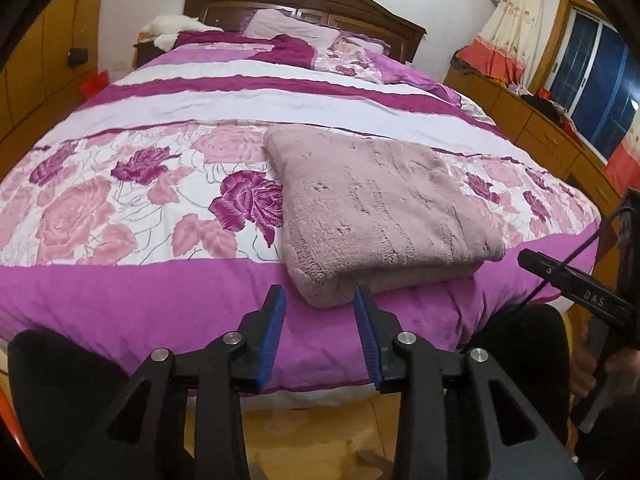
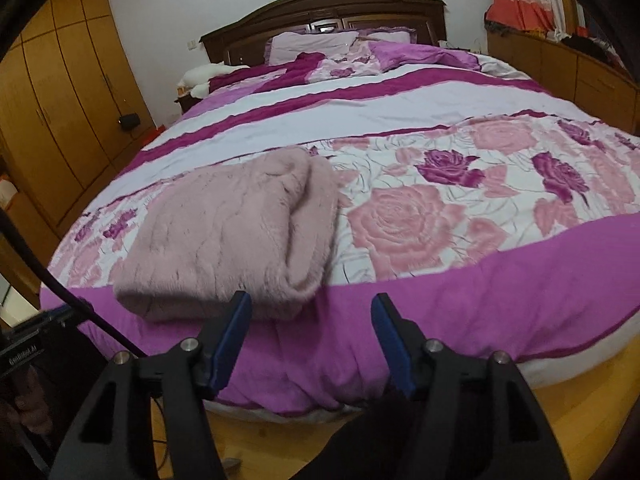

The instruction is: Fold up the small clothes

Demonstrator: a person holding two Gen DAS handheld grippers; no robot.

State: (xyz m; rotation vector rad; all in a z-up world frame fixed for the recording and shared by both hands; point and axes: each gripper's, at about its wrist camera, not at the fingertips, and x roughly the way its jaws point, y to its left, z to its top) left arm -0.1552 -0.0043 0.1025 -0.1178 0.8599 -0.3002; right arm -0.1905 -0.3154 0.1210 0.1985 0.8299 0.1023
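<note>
A folded fluffy dusty-pink garment (image 1: 376, 208) lies on the flowered bedspread (image 1: 120, 208) near the foot of the bed. In the left wrist view my left gripper (image 1: 320, 294) hovers just before the garment's near corner, its blue pads apart and not pressing on the cloth. The right wrist view shows the same garment (image 2: 224, 236) to the left, with my right gripper (image 2: 312, 300) open wide over the purple border and nothing between its fingers. The right gripper's black body (image 1: 576, 284) enters the left wrist view from the right.
The bed's rounded foot edge (image 2: 480, 336) drops to a wooden floor (image 2: 580, 412). Pillows (image 2: 312, 46) and a dark headboard sit at the far end. Wooden wardrobes (image 2: 52, 120) stand left and a low cabinet (image 1: 532, 120) with curtains right. A cable (image 2: 60, 292) hangs at the left.
</note>
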